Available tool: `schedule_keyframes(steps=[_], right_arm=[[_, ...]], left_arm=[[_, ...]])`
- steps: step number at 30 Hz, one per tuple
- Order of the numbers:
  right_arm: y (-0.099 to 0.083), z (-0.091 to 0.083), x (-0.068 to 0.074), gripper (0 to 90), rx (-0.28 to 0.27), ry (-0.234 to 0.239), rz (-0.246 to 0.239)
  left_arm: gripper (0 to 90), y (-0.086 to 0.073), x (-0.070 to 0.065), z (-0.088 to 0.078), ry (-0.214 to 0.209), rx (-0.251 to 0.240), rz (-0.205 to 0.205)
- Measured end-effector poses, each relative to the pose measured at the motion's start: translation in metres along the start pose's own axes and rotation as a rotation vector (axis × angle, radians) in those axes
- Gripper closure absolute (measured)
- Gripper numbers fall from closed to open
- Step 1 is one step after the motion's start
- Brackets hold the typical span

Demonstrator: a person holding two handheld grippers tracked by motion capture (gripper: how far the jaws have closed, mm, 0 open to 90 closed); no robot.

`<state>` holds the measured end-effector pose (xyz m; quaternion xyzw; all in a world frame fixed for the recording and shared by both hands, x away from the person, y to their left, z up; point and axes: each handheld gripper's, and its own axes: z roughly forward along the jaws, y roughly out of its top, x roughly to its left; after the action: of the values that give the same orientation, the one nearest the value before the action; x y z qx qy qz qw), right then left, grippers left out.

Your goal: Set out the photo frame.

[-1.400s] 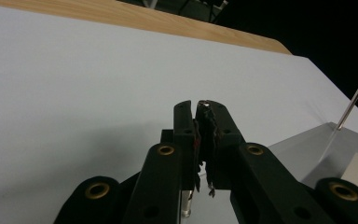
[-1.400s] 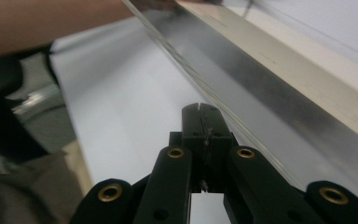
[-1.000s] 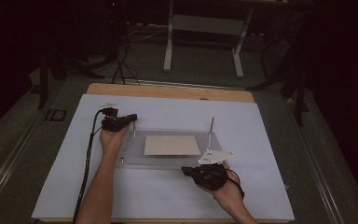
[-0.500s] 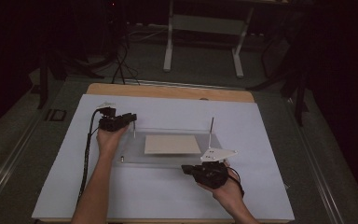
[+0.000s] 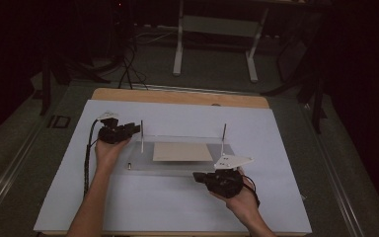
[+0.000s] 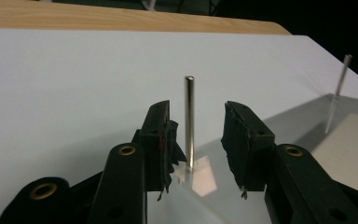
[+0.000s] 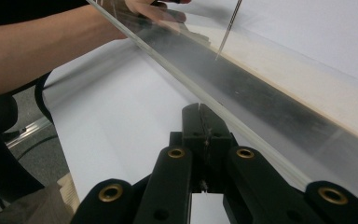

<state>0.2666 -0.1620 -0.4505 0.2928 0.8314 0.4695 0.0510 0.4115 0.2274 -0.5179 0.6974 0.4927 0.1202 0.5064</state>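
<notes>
— So, what sits on the white sheet?

— A clear plastic plate, flat and rectangular, glossy enough to throw reflections. A tan card, matte and four-sided, lies on the middle of the plate. Two thin metal pins rise upright from the plate: the left pin at its far left corner, smooth, round and shiny, and the right pin at its far right corner. A short metal stub stands at the plate's near left corner.

— And the left gripper?

— It is at the plate's far left corner. Its black jaws, with ragged rubbery pads, stand spread on either side of the left pin; the pin is between them but neither pad touches it. A braided black cable trails back from it along the forearm.

— The right gripper?

— Low at the plate's near edge, towards its right end. Its jaws are pressed together with nothing between them, their tips right at the clear edge; I cannot tell if they touch it.

— What differs from a second ago?

— The left jaws have just been opening; before, they were closed at that corner pin, and the left hand has drawn slightly away from the plate. The plate, the card and the right gripper lie as before.
</notes>
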Motion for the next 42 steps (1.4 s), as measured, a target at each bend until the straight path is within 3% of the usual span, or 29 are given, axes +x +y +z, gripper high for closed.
schedule_keyframes(steps=[4, 17, 19, 33, 42], right_arm=[[0.002, -0.001, -0.001, 90.0, -0.004, -0.001, 0.0], [0.009, -0.003, -0.002, 90.0, -0.029, -0.019, -0.005], [0.011, -0.003, -0.002, 90.0, -0.035, -0.027, -0.011], [0.024, -0.005, -0.005, 90.0, -0.065, -0.054, -0.015], [0.034, -0.005, -0.009, 90.0, -0.073, -0.08, -0.025]], left_arm=[[60.9, -0.002, -0.002, -0.01, -0.005, -0.022, 0.018], [59.5, -0.004, -0.008, -0.033, -0.024, -0.071, 0.025], [59.6, -0.006, -0.009, -0.038, -0.044, -0.076, 0.021], [59.7, -0.012, -0.016, -0.048, -0.094, -0.053, 0.047], [59.7, -0.012, -0.018, -0.056, -0.088, -0.057, 0.072]])
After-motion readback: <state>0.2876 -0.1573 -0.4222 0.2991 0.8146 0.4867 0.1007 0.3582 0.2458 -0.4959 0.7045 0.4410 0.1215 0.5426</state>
